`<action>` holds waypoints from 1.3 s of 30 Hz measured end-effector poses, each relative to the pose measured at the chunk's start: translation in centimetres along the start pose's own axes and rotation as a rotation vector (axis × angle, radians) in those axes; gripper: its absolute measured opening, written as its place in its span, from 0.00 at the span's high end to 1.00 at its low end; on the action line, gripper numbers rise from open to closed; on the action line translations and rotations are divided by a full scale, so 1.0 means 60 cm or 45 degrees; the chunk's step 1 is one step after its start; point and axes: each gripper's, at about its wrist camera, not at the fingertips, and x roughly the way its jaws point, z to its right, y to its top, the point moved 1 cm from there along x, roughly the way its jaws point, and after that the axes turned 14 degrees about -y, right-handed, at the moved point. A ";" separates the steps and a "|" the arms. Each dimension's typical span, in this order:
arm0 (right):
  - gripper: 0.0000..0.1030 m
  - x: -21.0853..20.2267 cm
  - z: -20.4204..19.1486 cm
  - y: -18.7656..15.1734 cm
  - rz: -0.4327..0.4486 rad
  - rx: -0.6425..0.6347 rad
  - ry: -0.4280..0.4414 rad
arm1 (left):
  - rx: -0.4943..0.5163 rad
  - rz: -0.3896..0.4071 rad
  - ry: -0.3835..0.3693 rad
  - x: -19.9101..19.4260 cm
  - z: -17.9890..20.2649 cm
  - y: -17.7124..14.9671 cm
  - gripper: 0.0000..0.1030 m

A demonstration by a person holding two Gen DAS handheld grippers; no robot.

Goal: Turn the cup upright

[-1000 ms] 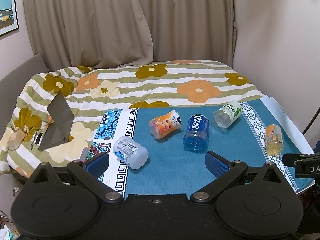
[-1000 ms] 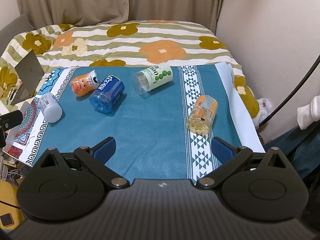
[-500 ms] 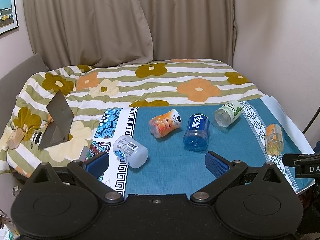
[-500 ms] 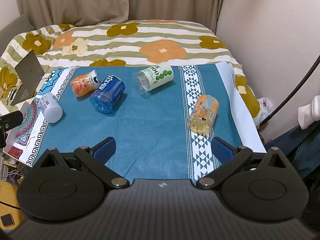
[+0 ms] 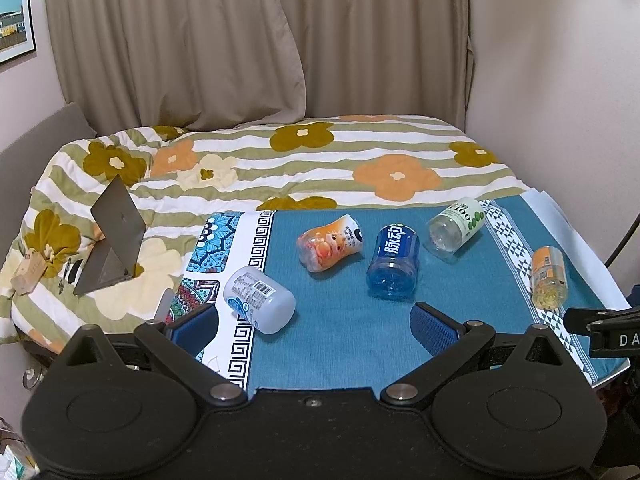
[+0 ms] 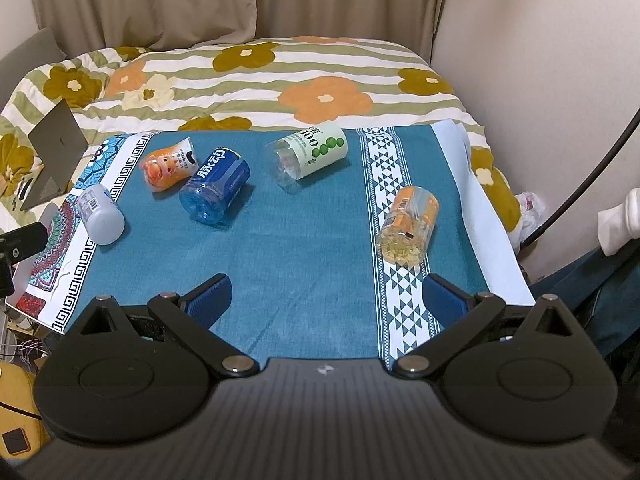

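The left claw (image 5: 314, 326) is wide apart and holds nothing. Just ahead to its left, the white cup (image 5: 259, 299) lies on its side. The right claw (image 6: 326, 298) is wide apart too. Ahead to its right, the orange cup (image 6: 408, 226) lies tipped on the blue cloth (image 6: 300, 248).

Five cups are seen lying on their sides on a teal cloth (image 5: 344, 344): a white cup (image 5: 260, 300) nearest left, an orange cartoon cup (image 5: 330, 242), a blue cup (image 5: 394, 264), a green-labelled cup (image 5: 456, 228), and an orange-labelled cup (image 5: 549, 276) at right. The left gripper (image 5: 314, 320) is held wide apart, empty.
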 end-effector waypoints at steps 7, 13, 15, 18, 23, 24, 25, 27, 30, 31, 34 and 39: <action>0.00 0.000 0.000 0.001 -0.002 0.002 -0.001 | -0.004 -0.002 -0.002 0.001 -0.001 0.000 0.00; 0.00 0.001 -0.003 0.000 -0.004 0.000 -0.002 | -0.003 -0.002 -0.002 0.002 -0.002 0.000 0.00; 0.00 0.001 -0.003 0.000 -0.004 -0.001 -0.003 | -0.004 -0.001 -0.003 0.001 -0.003 0.000 0.00; 0.00 0.001 -0.003 0.000 -0.005 0.000 -0.002 | -0.005 -0.001 -0.003 0.001 -0.002 0.000 0.00; 0.00 0.000 -0.002 0.001 -0.004 -0.001 -0.002 | 0.000 0.001 -0.008 0.001 -0.002 0.000 0.00; 0.00 0.000 -0.003 0.000 -0.003 -0.001 -0.002 | 0.002 0.000 -0.010 0.001 -0.003 0.002 0.00; 0.00 0.000 -0.002 0.001 -0.005 0.000 -0.001 | 0.003 -0.001 -0.013 0.000 -0.005 0.002 0.00; 0.00 -0.001 -0.004 0.000 -0.004 -0.001 -0.007 | -0.006 -0.025 -0.022 0.001 -0.009 0.009 0.00; 0.00 -0.005 -0.005 0.006 -0.023 0.005 -0.023 | -0.018 -0.038 -0.030 -0.003 -0.021 0.025 0.00; 0.00 -0.007 -0.004 0.009 -0.021 0.011 -0.021 | -0.013 -0.045 -0.030 -0.002 -0.026 0.032 0.00; 0.00 -0.012 -0.004 0.022 -0.001 0.016 -0.024 | 0.012 -0.061 -0.024 0.005 -0.039 0.041 0.00; 0.00 -0.006 -0.007 0.051 0.011 0.040 -0.012 | 0.047 -0.094 -0.054 0.027 -0.062 0.052 0.00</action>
